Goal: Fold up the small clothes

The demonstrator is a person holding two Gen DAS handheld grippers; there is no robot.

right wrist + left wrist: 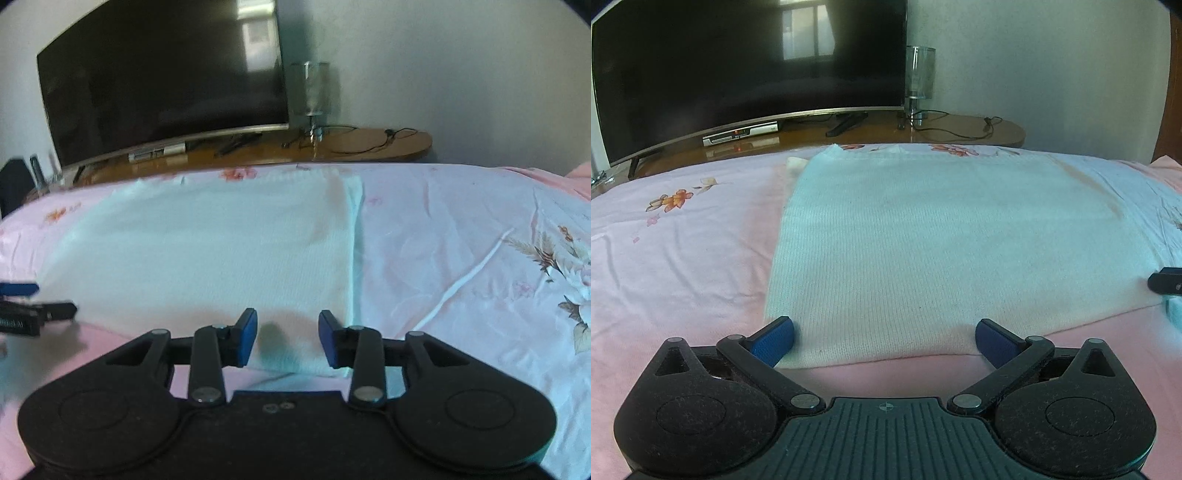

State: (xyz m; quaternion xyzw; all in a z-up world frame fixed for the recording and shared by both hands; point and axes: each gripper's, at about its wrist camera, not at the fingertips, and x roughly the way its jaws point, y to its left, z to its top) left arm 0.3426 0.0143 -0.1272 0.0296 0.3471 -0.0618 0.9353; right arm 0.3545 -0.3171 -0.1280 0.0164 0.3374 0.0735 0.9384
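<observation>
A white knitted garment (942, 236) lies flat on the pink floral bedsheet (676, 258), folded into a rectangle. My left gripper (884, 341) is open wide, its blue pads straddling the garment's near left corner just above the cloth. My right gripper (288, 339) is open, less wide, at the garment's (207, 251) near right corner, with the near edge of the cloth between its pads. The right gripper's tip shows at the right edge of the left wrist view (1167, 282); the left gripper shows at the left edge of the right wrist view (33, 310).
Beyond the bed stands a wooden TV bench (960, 129) with a large curved television (750, 74), a set-top box (740, 133), a glass lamp (919, 77) and cables. The sheet (461, 258) stretches to the right of the garment, wrinkled.
</observation>
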